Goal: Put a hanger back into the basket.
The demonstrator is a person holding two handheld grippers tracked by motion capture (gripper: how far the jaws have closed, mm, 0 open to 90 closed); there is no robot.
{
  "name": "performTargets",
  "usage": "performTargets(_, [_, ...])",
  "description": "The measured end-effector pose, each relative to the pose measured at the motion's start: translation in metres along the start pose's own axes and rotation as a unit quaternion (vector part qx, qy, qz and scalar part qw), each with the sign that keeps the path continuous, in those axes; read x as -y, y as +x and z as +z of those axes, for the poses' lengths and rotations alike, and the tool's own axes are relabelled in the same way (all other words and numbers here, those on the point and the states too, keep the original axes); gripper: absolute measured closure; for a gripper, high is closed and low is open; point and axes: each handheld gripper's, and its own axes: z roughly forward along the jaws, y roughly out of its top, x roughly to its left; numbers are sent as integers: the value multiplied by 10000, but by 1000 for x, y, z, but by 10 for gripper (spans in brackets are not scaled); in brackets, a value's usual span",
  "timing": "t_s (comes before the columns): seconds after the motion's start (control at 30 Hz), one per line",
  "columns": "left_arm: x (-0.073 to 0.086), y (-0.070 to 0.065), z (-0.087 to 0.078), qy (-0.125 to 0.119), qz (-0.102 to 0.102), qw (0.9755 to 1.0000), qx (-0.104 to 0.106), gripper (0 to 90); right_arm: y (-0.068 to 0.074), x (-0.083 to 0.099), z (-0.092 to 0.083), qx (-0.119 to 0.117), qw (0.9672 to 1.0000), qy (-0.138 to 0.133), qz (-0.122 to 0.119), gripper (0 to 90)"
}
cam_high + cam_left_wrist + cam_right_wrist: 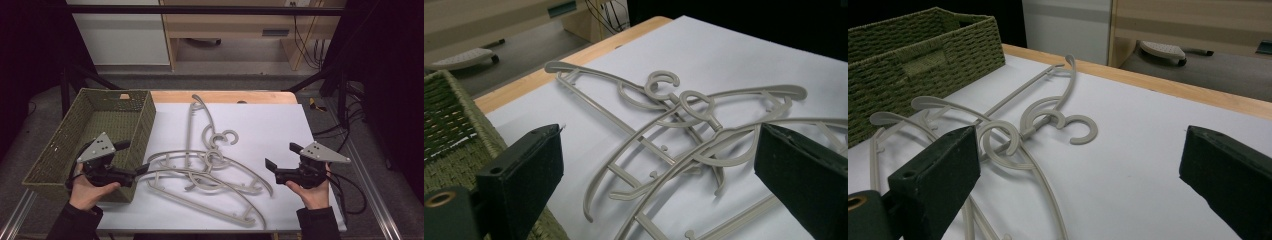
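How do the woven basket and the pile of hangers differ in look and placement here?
The basket is dark green and woven, with tall walls; the hangers are pale grey plastic, thin and curved. The basket stands at the table's left edge, beside the left gripper; the hangers lie flat and tangled mid-table on the white sheet. Neither is gripped: both the left gripper and the right gripper have open jaws.

Pale grey-beige plastic hangers [210, 167] lie at centre frame on a plain white sheet [270, 125], with a light wood table edge [225, 96] along its top. Olive-green woven basket [75, 125], left of frame; both grippers, left [132, 161] and right [278, 156], are black with grey plates.
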Motion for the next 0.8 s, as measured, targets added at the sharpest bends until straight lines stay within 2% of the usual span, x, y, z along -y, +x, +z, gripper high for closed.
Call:
performTargets(0.17, [-7,-3,16,307,167,9993,92,63,0,0,0,-4,10000,23,12,34])
performTargets(0.27, [-12,-9,27,499,345,9980,163,67,0,0,0,-5,10000,30,2,34])
performTargets(0.5, [-20,-18,49,760,528,9951,338,82,-1,0,0,-18,10000,24,-6,33])
performTargets(0.7, [-24,-27,68,1038,708,9909,479,100,-1,0,-1,-8,10000,19,-1,34])
performTargets(0.73, [-25,-28,72,1140,792,9890,514,103,-1,0,-1,-17,10000,8,7,34])
performTargets(0.8, [-25,-30,78,1237,871,9869,556,107,-1,0,-1,-21,10000,11,-9,34])
